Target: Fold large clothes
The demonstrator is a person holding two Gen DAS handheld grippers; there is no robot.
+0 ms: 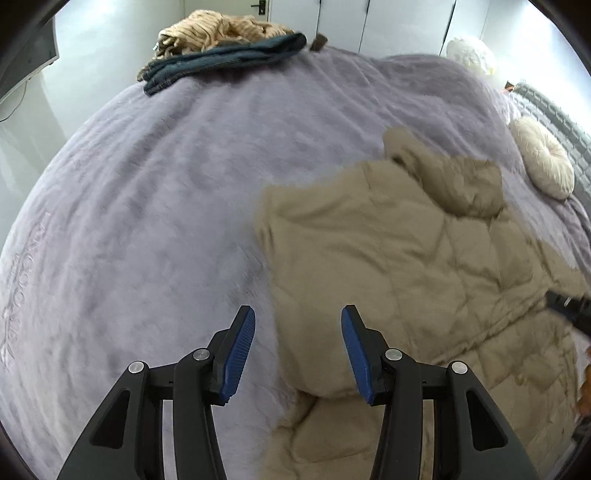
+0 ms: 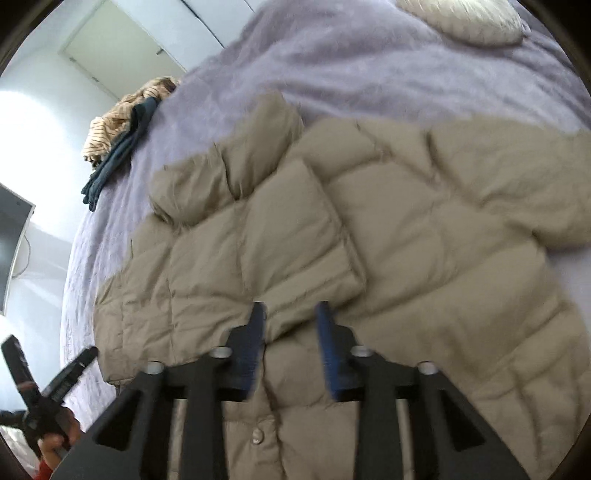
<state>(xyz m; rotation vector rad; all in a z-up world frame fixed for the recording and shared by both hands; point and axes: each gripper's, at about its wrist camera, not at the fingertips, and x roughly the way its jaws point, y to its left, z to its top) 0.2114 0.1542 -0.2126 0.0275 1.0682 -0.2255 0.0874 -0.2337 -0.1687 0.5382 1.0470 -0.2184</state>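
A tan quilted puffer jacket (image 1: 406, 258) lies on the lavender bed cover (image 1: 166, 203), with a sleeve folded across its body; it fills the right wrist view (image 2: 332, 240). My left gripper (image 1: 297, 332) is open and empty, hovering over the jacket's left edge. My right gripper (image 2: 290, 325) is open and empty just above the jacket's front, near a snap button (image 2: 256, 435). The right gripper's tip shows at the left view's right edge (image 1: 569, 306), and the hand-held left gripper (image 2: 55, 387) shows at the lower left of the right view.
A pile of clothes, striped tan (image 1: 218, 29) and dark teal (image 1: 229, 59), lies at the bed's far edge. Round cream cushions (image 1: 543, 158) sit by the grey headboard (image 1: 554, 110). White closet doors (image 1: 369, 18) stand behind; a dark screen (image 1: 26, 51) is at the left.
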